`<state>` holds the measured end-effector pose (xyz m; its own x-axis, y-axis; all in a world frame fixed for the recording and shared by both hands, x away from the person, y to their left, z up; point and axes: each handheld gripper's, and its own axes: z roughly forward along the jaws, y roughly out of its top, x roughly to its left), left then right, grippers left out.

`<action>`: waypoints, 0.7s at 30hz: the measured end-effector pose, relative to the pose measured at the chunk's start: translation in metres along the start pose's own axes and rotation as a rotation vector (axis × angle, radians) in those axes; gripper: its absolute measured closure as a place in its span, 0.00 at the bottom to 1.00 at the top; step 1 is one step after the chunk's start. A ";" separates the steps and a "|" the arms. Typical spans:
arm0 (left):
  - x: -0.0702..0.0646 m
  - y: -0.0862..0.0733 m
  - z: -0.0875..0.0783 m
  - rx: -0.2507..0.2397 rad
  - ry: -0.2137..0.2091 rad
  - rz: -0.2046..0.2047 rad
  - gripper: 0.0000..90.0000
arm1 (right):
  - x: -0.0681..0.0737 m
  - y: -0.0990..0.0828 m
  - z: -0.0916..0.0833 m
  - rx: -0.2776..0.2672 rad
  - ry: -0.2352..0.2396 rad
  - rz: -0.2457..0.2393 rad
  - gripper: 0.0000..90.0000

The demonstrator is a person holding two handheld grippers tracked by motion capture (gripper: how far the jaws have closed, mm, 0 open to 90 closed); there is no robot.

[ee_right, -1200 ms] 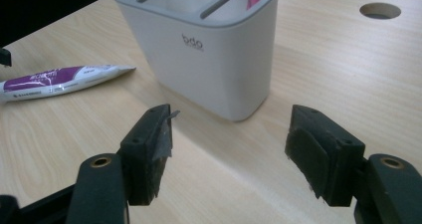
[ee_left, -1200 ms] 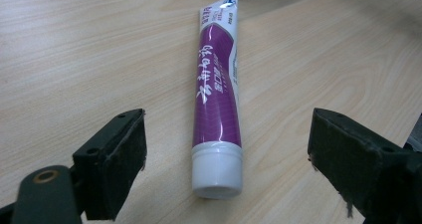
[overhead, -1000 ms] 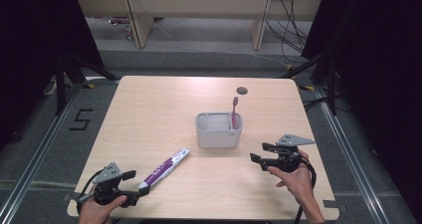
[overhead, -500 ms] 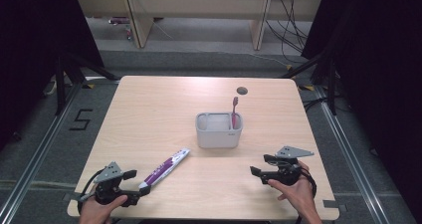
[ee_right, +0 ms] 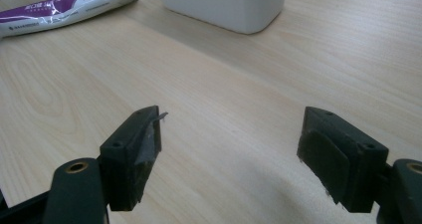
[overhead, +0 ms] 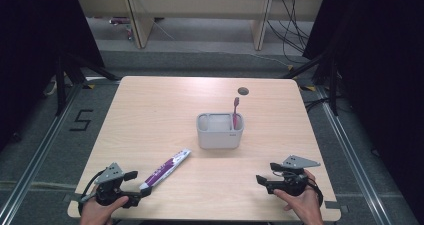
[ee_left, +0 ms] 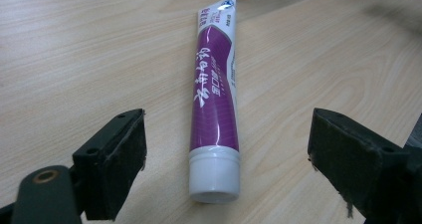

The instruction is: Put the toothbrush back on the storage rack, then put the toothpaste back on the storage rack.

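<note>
Left hand-held gripper lines up on toothpaste tube at the desk's near edge

Near the front-left corner of the desk (overhead: 150, 100), the left hand-held gripper (ee_left: 226, 157) sits with its jaws spread wide and not pressing on anything, the white cap of the purple toothpaste tube (ee_left: 215, 99) lying between them and pointing back at the camera; a clean pick here would likely mean sliding forward past the cap and closing across the firmer shoulder of the tube, not its soft body. Close to the front-right corner, the right hand-held gripper (ee_right: 229, 154), whose jaws have just been opening, stands wide apart over bare wood with nothing between them. Farther back, at the desk's middle, the grey holder (overhead: 220, 131) carries an upright toothbrush (overhead: 235, 112) in its right side
</note>
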<state>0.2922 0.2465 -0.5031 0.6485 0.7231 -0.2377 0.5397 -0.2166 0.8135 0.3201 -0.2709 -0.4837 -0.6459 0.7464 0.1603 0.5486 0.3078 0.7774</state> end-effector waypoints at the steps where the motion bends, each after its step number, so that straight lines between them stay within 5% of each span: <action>1: 0.000 0.000 -0.001 0.005 0.003 -0.002 0.17 | 0.003 -0.003 -0.001 -0.003 -0.003 0.011 0.28; 10: 0.000 0.000 -0.001 0.008 0.006 -0.004 0.17 | 0.008 -0.012 -0.006 -0.007 -0.022 -0.006 0.27; 16: -0.001 0.000 -0.001 -0.001 0.006 -0.010 0.17 | 0.011 -0.017 -0.007 0.013 -0.007 0.025 0.26; 18: 0.000 0.000 -0.003 0.008 0.007 -0.005 0.17 | 0.010 -0.018 -0.008 -0.003 -0.017 -0.006 0.26; 21: 0.000 0.000 -0.003 0.008 0.009 -0.003 0.17 | 0.013 -0.019 -0.010 0.021 0.014 0.030 0.26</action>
<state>0.2911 0.2485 -0.5019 0.6424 0.7293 -0.2353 0.5457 -0.2199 0.8086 0.2960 -0.2727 -0.4901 -0.6366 0.7470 0.1916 0.5782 0.2979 0.7595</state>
